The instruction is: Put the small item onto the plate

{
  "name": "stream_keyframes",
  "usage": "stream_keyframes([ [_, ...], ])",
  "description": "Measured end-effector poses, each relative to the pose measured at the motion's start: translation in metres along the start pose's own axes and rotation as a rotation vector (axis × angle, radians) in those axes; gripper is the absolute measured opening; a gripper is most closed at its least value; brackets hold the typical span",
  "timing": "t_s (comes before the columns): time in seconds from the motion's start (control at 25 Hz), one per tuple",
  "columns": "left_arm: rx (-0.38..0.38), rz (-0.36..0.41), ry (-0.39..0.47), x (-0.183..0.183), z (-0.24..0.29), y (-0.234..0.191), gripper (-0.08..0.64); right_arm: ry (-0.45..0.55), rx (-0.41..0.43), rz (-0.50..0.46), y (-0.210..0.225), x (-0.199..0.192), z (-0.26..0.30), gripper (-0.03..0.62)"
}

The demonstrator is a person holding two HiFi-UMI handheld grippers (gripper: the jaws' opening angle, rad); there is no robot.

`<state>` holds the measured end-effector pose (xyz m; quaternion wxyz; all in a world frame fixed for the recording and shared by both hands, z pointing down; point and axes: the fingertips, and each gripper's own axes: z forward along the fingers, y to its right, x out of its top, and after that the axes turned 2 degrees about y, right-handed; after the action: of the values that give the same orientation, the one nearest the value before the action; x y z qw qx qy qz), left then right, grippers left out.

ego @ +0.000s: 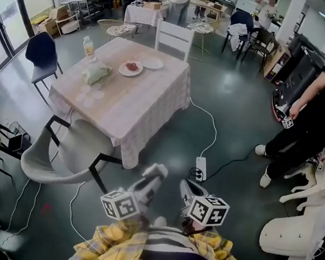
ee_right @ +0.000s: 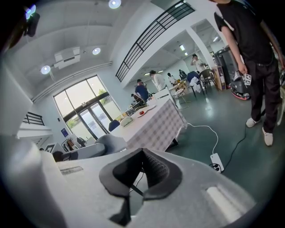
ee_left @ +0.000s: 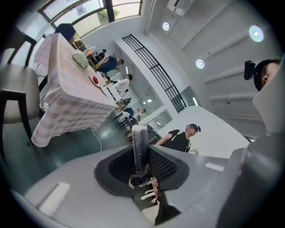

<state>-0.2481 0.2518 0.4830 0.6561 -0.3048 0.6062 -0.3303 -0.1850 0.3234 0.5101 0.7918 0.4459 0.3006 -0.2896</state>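
A table with a checked cloth stands far ahead in the head view. On it a white plate carries something small and red, with an empty white plate beside it. Both grippers hang low near my body, well short of the table. My left gripper has its jaws drawn together with nothing between them. My right gripper also looks closed and empty. In the right gripper view the table and the red item are distant and tiny.
A green bag and a bottle also sit on the table. A grey armchair stands between me and the table, and a white chair stands behind it. A power strip and cables lie on the floor. A person in black stands at the right.
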Motion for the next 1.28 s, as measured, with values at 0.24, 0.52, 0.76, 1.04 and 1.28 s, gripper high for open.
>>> stream_keyframes([
  [0.24,0.029,0.0,-0.012,0.0,0.015,-0.003,0.083,-0.019,0.01,0.005,0.013,0.006,0.01,0.002],
  [0.52,0.031,-0.011,-0.007,0.02,0.049,-0.02,0.083,-0.049,0.005,-0.005,0.032,0.027,0.044,0.002],
  [0.76,0.038,-0.029,-0.014,0.051,0.086,-0.044,0.083,-0.071,-0.002,-0.017,0.04,0.057,0.084,0.002],
  [1.04,0.054,-0.029,-0.001,0.102,0.113,-0.074,0.083,-0.085,0.003,-0.03,0.038,0.093,0.141,0.002],
  [1.28,0.041,-0.022,0.008,0.138,0.13,-0.096,0.083,-0.1,0.006,-0.042,0.031,0.108,0.185,0.002],
])
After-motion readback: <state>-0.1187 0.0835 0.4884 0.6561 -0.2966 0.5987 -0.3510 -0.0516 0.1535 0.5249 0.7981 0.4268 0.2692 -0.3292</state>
